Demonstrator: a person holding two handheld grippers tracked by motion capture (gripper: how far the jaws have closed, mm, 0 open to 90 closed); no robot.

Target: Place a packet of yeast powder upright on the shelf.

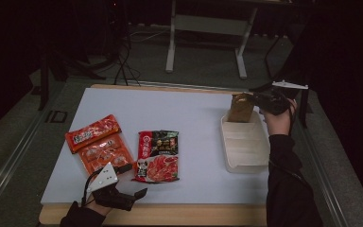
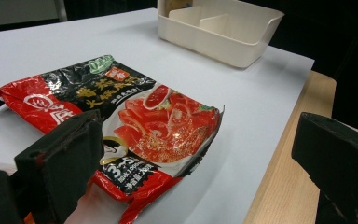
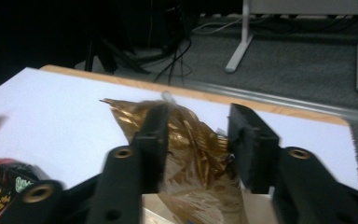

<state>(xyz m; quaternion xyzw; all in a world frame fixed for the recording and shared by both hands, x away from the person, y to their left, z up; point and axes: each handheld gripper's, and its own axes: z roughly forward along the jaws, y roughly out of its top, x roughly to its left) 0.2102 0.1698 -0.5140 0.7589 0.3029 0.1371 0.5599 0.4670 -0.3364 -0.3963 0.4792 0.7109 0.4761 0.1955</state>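
Lying flat: three red packets (image 1: 157, 156); one gold packet (image 1: 241, 108) in the right tool (image 1: 259, 100).

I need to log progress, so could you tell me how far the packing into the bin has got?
Done: nothing lies loose in the bin yet. In hand: the right gripper holds the gold packet at the bin's far end, jaws around it. Left: three red packets on the table, the dark-topped one before the open left gripper.

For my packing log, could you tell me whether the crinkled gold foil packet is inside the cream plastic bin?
Partly: the gold foil packet stands upright at the bin's far end.
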